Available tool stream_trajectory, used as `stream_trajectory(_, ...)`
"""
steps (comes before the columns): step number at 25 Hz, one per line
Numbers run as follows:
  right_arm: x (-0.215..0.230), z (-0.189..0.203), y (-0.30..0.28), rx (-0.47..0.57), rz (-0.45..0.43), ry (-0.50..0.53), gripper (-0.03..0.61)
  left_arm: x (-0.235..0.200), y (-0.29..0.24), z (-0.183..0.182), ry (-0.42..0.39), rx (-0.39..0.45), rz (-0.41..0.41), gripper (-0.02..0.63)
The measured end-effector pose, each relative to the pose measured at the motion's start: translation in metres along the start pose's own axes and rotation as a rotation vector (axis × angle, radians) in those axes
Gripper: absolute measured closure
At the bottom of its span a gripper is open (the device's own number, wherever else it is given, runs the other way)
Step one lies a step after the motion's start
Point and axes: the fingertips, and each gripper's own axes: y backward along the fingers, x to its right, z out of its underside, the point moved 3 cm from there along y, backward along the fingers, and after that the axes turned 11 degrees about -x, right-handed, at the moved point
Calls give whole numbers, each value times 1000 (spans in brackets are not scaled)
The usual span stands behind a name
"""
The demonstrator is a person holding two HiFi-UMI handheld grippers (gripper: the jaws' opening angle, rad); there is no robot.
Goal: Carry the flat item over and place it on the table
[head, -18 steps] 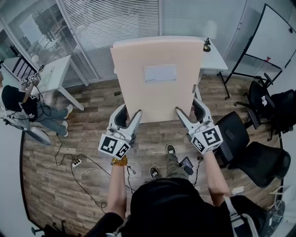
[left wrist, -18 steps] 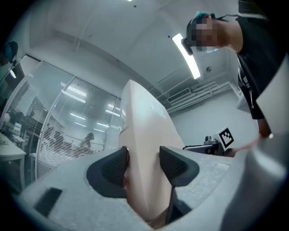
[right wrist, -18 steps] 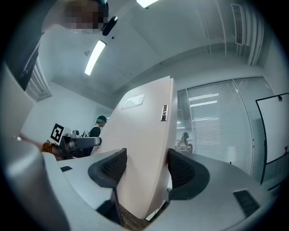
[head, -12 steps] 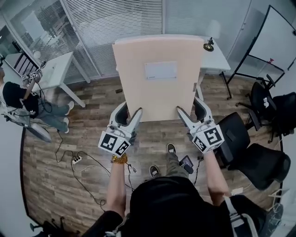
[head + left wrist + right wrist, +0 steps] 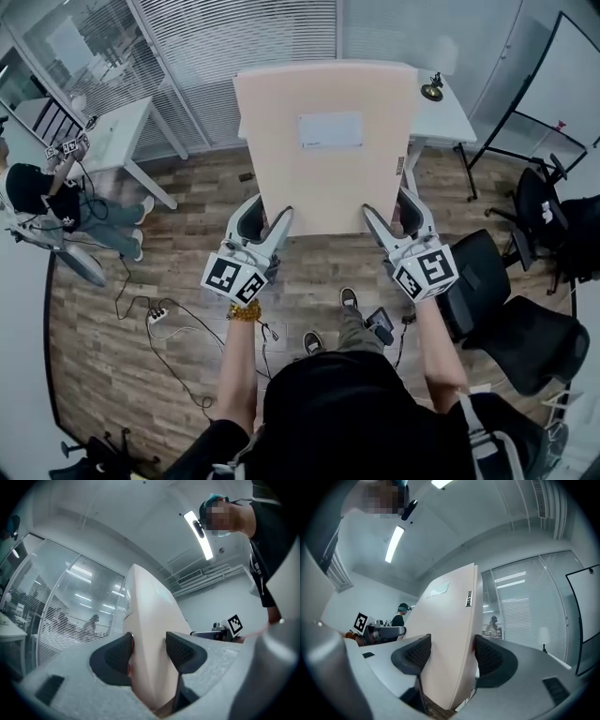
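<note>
At the lower middle of the frame, I have the left hand-held gripper (image 5: 265, 223) and the right hand-held gripper (image 5: 392, 216) each clamped on a bottom corner of the flat beige panel (image 5: 328, 173), with pads pressing both faces. The panel rises from the jaws at the frame's centre, held off the wood floor (image 5: 141, 281). Beyond its top edge is the white bench (image 5: 448, 117), with a small dark object (image 5: 432, 90) on it at the upper right.

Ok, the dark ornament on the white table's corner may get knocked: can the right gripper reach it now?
Probably not: the right gripper has its jaws shut on the beige panel, and the ornament stands well ahead.
</note>
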Motion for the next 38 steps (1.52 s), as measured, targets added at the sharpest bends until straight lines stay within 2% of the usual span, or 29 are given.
stream_trajectory(8, 33, 7, -35, 17, -30, -43, 304, -24, -35, 3, 5, -17, -34, 388)
stream_trajectory(20, 114, 22, -82, 22, -67, -72, 304, -49, -116, 21, 28, -32, -83, 387)
stream_trajectory(30, 196, 25, -101, 23, -93, -76, 304, -47, -196, 25, 33, -28, -108, 387)
stream_trajectory(38, 226, 30, -121, 29, -117, -92, 304, -56, -224, 30, 45, -46, -136, 387)
